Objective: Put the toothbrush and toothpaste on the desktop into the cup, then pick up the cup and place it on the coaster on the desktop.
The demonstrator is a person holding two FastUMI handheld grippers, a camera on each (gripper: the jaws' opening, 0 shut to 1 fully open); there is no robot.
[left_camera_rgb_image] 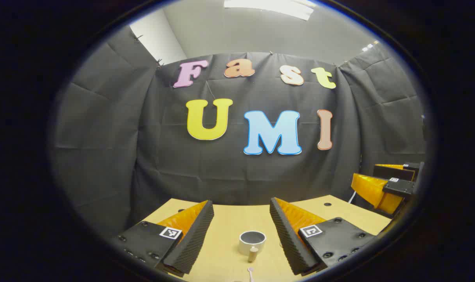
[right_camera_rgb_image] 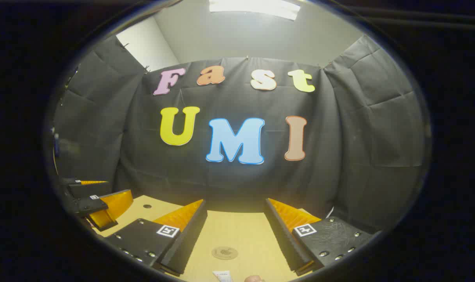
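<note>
In the left gripper view a white cup (left_camera_rgb_image: 252, 241) with a handle stands upright on the wooden desktop (left_camera_rgb_image: 229, 219), ahead of my left gripper (left_camera_rgb_image: 241, 235), whose fingers stand wide apart and hold nothing. A thin pale tip, perhaps the toothbrush (left_camera_rgb_image: 250, 272), pokes in at the bottom edge. In the right gripper view a round brown coaster (right_camera_rgb_image: 224, 252) lies flat on the desktop (right_camera_rgb_image: 237, 231) between the spread fingers of my right gripper (right_camera_rgb_image: 233, 239). A white end of what may be the toothpaste (right_camera_rgb_image: 223, 276) shows at the bottom edge.
The other gripper (left_camera_rgb_image: 390, 186) hovers at the far right of the left gripper view, and its counterpart (right_camera_rgb_image: 96, 205) sits at the far left of the right gripper view. The black cloth wall closes off the desk's back. Small holes (left_camera_rgb_image: 327, 204) dot the desktop.
</note>
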